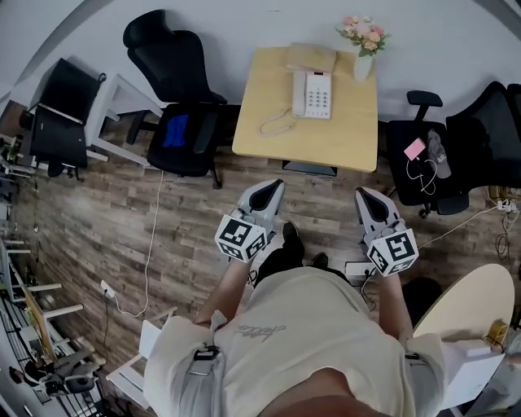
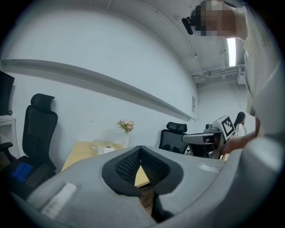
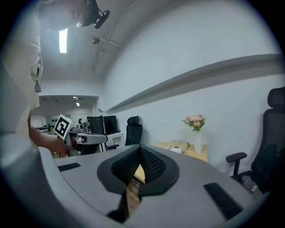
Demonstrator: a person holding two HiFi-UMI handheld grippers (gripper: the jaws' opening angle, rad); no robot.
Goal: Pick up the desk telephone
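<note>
This is an office. At twelve o'clock in the head view, a pale wooden worktop (image 1: 342, 130) stands against a white wall (image 1: 244, 20) and carries a desk telephone (image 1: 313, 94) and a vase of flowers (image 1: 363, 45). Black high-backed swivel chairs (image 1: 172, 59) sit at ten and eleven o'clock, with another at two o'clock. A cable (image 1: 151, 244) trails over the wood-plank floor (image 1: 89, 220). The right gripper view shows dark monitors (image 3: 103, 124) farther down the room and a ceiling strip light (image 3: 63, 40).
</note>
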